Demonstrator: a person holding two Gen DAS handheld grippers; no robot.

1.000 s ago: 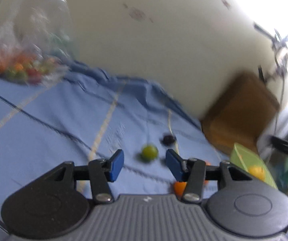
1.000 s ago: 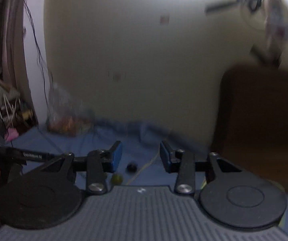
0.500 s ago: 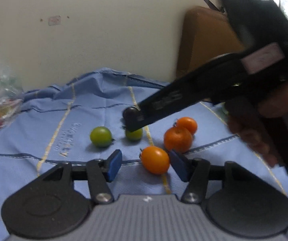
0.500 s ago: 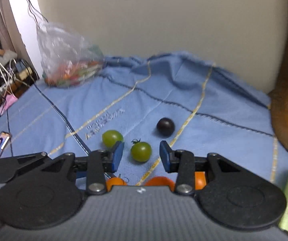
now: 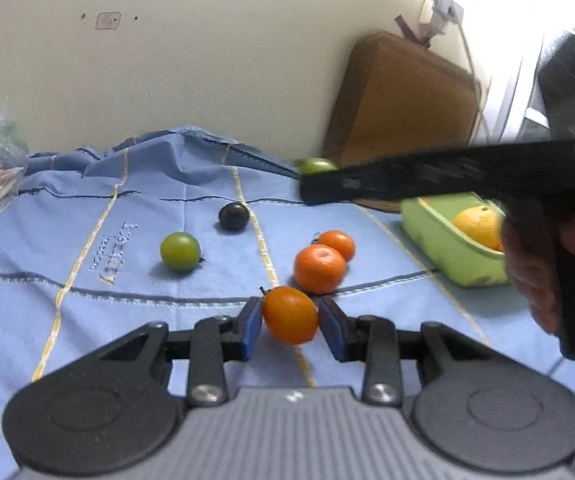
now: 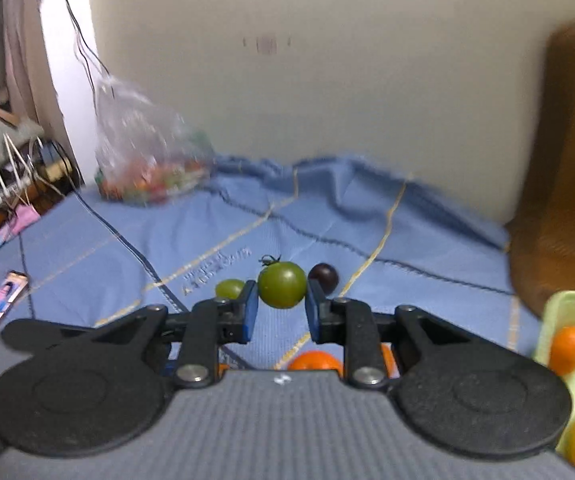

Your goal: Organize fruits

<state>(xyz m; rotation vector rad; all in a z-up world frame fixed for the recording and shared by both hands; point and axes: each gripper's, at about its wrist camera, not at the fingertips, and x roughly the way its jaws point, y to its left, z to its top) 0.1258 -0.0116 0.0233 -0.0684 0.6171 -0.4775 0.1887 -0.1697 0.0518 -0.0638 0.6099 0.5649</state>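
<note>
Pinching an orange tomato (image 5: 289,314) between its blue pads (image 5: 252,328), the left hand-held gripper (image 5: 289,322) is sitting low over the blue cloth (image 5: 135,280) that is covering the surface, its two fingers touching the fruit on either side. Using that tomato as the marker: a larger orange fruit (image 5: 319,263) is lying just beyond it, touching a smaller orange tomato (image 5: 337,243) further back; a green tomato (image 5: 180,251) is resting off to its far left, and a dark purple fruit (image 5: 233,216) is sitting behind that one, nearer the wall. To the far right of the held tomato a light green tray (image 5: 443,240) is standing on the cloth, holding a yellow fruit (image 5: 477,226). The right hand-held gripper (image 6: 280,308) is reaching across above the cloth, well beyond the orange tomato, and it is gripping a green tomato with a stem (image 6: 282,284), lifted clear of the fabric; in the left wrist view only a sliver of that green fruit is peeking over the black finger. A person's hand (image 5: 539,280) is wrapping the handle at the right. Far to the left of the orange tomato, against the wall, a clear plastic bag (image 6: 147,152) of mixed colourful fruit is slumping on the cloth. A brown cushion (image 5: 403,92) is leaning on the wall behind the tray.
</note>
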